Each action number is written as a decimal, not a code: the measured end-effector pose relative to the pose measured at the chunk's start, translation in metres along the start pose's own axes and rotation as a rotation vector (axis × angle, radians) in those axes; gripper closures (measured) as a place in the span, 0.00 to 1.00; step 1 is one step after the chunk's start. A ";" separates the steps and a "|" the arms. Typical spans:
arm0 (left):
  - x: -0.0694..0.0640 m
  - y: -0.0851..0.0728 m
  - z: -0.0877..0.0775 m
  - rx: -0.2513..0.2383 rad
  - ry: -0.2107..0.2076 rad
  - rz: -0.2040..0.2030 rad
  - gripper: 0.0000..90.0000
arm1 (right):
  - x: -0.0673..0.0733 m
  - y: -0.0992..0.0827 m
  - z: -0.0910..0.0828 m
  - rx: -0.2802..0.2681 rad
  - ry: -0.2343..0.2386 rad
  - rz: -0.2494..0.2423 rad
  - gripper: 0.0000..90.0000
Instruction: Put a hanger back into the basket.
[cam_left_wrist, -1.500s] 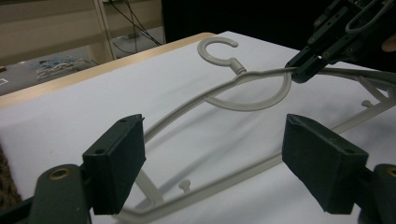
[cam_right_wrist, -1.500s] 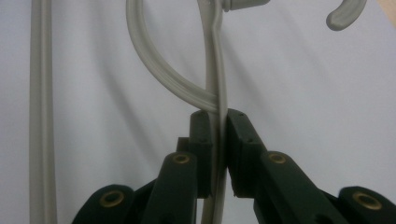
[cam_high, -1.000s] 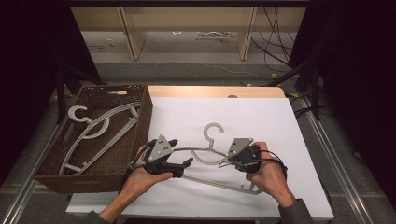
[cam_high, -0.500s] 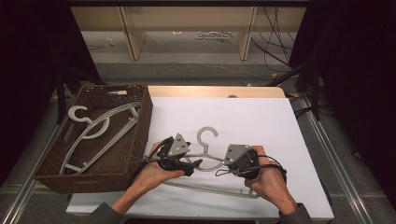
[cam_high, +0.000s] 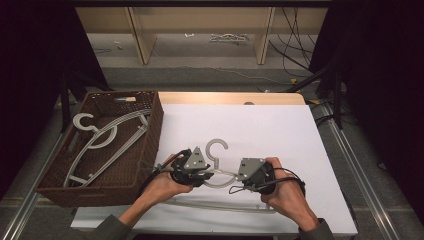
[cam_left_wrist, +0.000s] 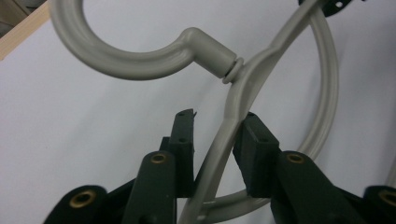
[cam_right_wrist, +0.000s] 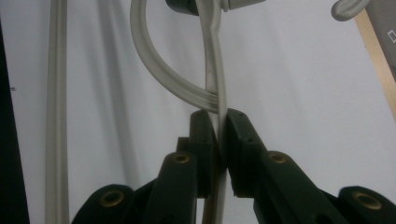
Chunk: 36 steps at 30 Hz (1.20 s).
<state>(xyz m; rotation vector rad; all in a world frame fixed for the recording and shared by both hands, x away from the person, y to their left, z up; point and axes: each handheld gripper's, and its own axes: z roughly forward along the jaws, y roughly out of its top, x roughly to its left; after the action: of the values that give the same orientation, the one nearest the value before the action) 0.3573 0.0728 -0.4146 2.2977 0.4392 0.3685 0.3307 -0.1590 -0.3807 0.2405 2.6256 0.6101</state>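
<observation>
White tabletop (cam_high: 280, 130): right tool (cam_right_wrist: 218, 122) clamps hanger (cam_high: 218, 176); left tool (cam_left_wrist: 215, 135) just closing around it.

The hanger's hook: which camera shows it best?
The left gripper view: the hook curves large across the top, down to its collar on the hanger. The high view shows the hook whole but small, on the white table. The right gripper view catches just its tip.
</observation>
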 end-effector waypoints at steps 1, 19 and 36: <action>0.000 0.001 -0.001 0.006 -0.001 0.021 0.80 | -0.001 -0.001 0.000 -0.004 0.003 -0.005 0.91; -0.004 0.001 -0.012 -0.025 -0.038 0.019 0.91 | -0.011 -0.012 -0.002 -0.119 -0.022 0.210 0.54; 0.021 -0.007 -0.027 -0.049 0.020 -0.126 0.91 | -0.018 -0.027 -0.012 -0.327 -0.150 0.486 0.29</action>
<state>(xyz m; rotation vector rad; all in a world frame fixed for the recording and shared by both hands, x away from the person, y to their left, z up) 0.3644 0.1032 -0.3981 2.2079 0.5761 0.3366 0.3392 -0.1925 -0.3768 0.7975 2.2808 1.1173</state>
